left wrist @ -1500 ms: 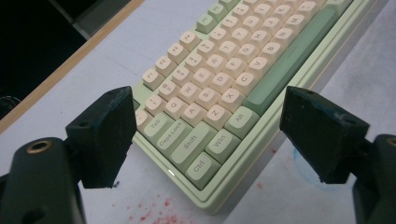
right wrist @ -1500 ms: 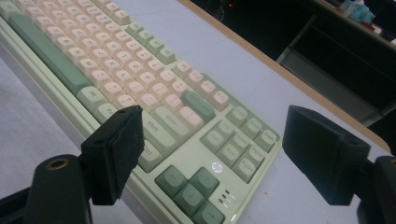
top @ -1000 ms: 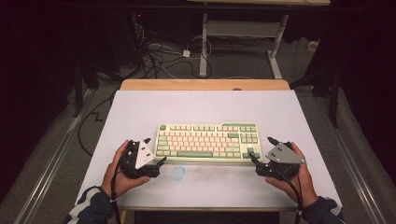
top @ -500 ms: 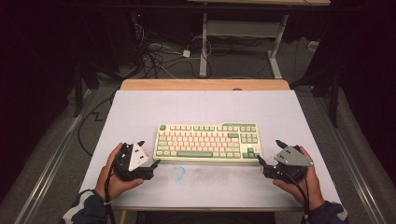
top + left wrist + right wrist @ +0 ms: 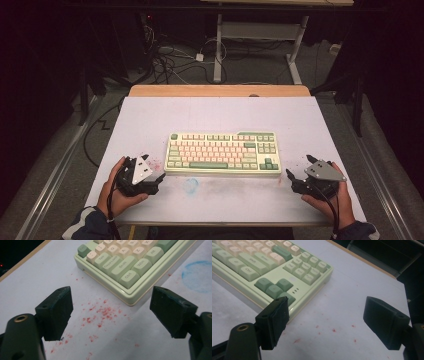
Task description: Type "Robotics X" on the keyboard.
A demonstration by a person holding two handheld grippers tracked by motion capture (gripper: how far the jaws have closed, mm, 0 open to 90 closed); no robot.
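A pale green keyboard (image 5: pixel 223 152) with cream and green keys lies flat in the middle of the white table top (image 5: pixel 220 115). My left gripper (image 5: pixel 159 178) rests just off its near left corner, jaws open and empty; in the left gripper view that keyboard corner (image 5: pixel 125 277) lies ahead between the black fingers (image 5: pixel 57 312). My right gripper (image 5: pixel 290 176) sits off the near right corner, also open with nothing held. The right gripper view has the keyboard's arrow keys and number block (image 5: pixel 287 282) ahead on the left, beyond my left finger (image 5: pixel 274 320).
Red specks (image 5: pixel 100 315) and a blue ring stain (image 5: pixel 190 185) mark the table near the front. A wooden strip (image 5: pixel 220 90) edges the far side. Cables (image 5: pixel 170 60) and a desk frame (image 5: pixel 260 35) stand on the dark floor beyond.
Both hands have drawn back from the keyboard's ends toward the front edge of the table, the left moving left and the right moving right. The keyboard has stayed put.
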